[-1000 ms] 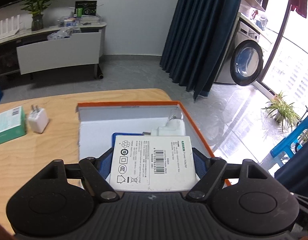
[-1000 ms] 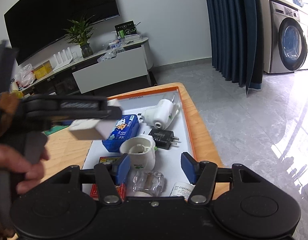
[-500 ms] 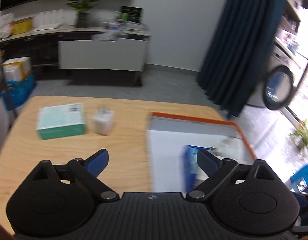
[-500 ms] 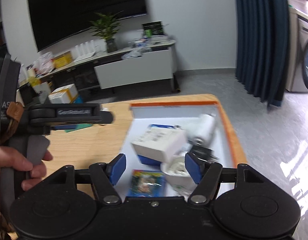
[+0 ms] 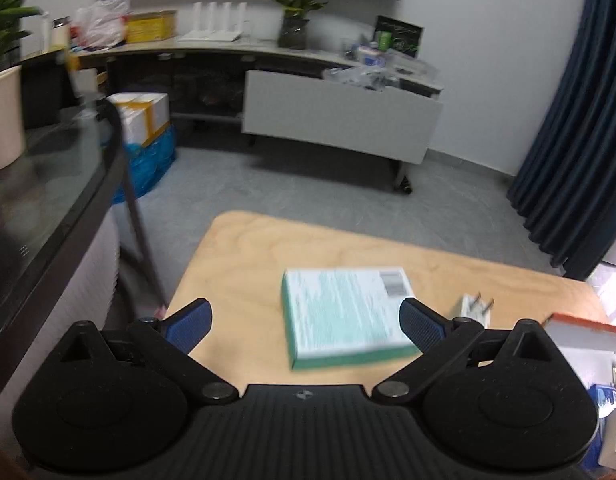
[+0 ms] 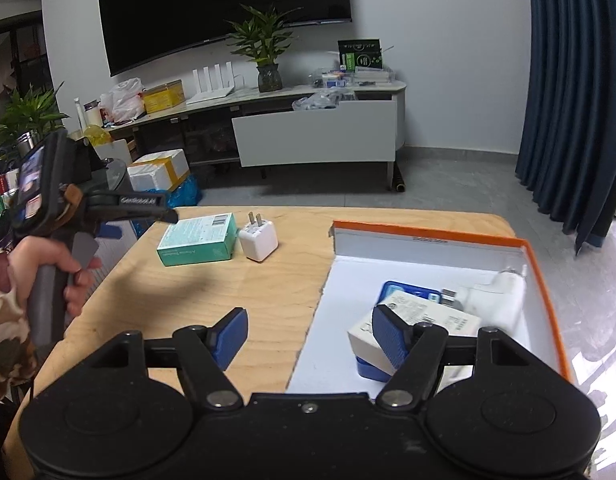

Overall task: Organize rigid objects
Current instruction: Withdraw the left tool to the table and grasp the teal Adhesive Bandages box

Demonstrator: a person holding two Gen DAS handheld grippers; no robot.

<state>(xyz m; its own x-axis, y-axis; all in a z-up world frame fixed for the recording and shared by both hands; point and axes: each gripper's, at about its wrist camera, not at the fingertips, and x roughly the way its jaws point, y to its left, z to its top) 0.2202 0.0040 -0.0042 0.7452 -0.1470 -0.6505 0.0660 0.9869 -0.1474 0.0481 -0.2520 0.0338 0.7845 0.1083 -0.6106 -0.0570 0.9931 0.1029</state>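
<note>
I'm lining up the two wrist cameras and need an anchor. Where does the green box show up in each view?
Left wrist view: the green box lies low at centre on the wooden table, in line with the open left gripper.
Right wrist view: the box lies left of centre, far across the table.
Shared landmark: the white plug adapter just right of the box, also.

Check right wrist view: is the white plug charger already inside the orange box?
No, the white plug charger sits on the table beside the green box.
</note>
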